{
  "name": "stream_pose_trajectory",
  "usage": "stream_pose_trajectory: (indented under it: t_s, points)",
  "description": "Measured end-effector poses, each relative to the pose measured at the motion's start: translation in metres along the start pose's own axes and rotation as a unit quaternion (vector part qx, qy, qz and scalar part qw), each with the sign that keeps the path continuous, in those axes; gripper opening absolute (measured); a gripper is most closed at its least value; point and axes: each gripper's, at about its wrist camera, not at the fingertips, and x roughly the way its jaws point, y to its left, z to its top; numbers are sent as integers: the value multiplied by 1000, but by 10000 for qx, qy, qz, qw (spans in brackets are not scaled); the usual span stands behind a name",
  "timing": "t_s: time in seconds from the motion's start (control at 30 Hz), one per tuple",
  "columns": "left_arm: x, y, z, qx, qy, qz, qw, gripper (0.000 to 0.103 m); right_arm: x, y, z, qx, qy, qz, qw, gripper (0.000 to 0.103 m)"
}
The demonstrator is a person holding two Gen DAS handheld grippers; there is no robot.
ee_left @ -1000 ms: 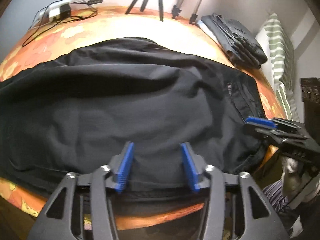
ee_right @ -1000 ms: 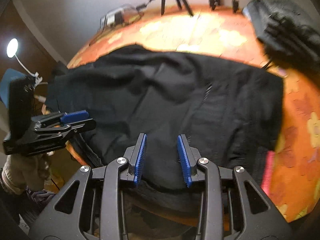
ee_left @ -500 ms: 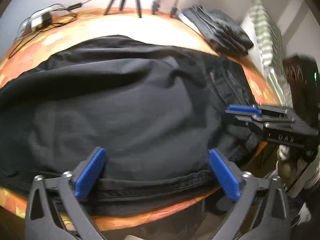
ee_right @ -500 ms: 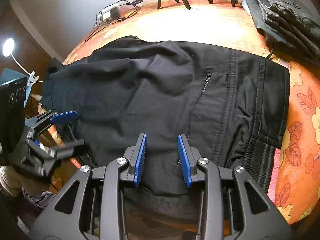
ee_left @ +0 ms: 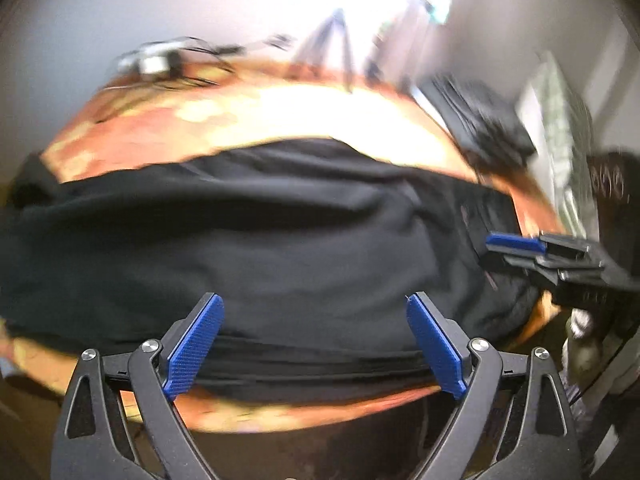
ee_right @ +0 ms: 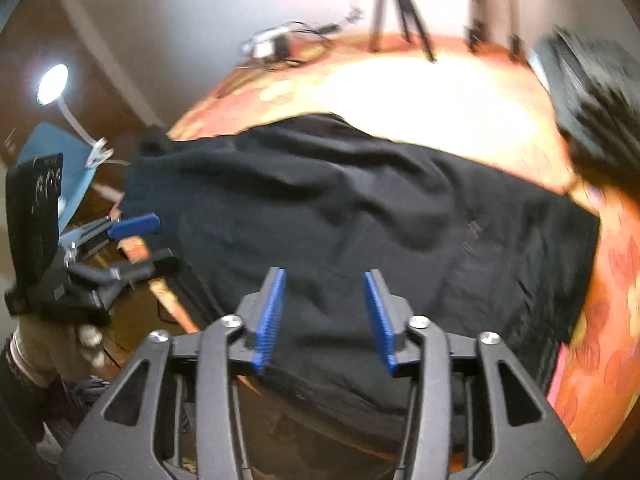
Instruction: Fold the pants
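Observation:
Black pants [ee_left: 280, 240] lie spread flat across the orange floral table [ee_left: 240, 120], with their near hem along the front edge. My left gripper [ee_left: 314, 308] hovers over that hem. Its jaws stand wide and are closing a little, with no cloth pinched between the blue pads. Further right along the same edge, my right gripper [ee_right: 324, 280] hangs above the pants [ee_right: 360, 220]. Its jaws are opening and grip nothing. Each gripper shows in the other's view: the right gripper [ee_left: 516, 244] at the right, the left gripper [ee_right: 136, 240] at the left.
A pile of folded dark clothes [ee_right: 592, 92] sits at the table's far right corner. Tripod legs [ee_right: 396, 12] and a tangle of cables with an adapter [ee_right: 272, 44] stand along the back edge. A lit lamp [ee_right: 52, 84] is off the table's left end.
The left jaws have spread from narrow to wide, and the right jaws have widened. Both grippers have lifted up and back from the pants' near edge. The pants stay flat.

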Motion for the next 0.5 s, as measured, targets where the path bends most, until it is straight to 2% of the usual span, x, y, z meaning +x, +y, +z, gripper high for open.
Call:
stream_pose_trajectory:
  t_s: [0.17,0.3,0.5]
  points:
    - [-36,73,-4,-775,-369,387,9956,87,16,35,41,-716,-16,-44,9974,51]
    - [-56,129,-11,-1473,-594,691,9849,81,39,39,82,-825,18,96,9965,52]
    - [-61,189,-19,-1973,-655,1281,9697,80,98,20,138,-741,275,-221,9966,52]
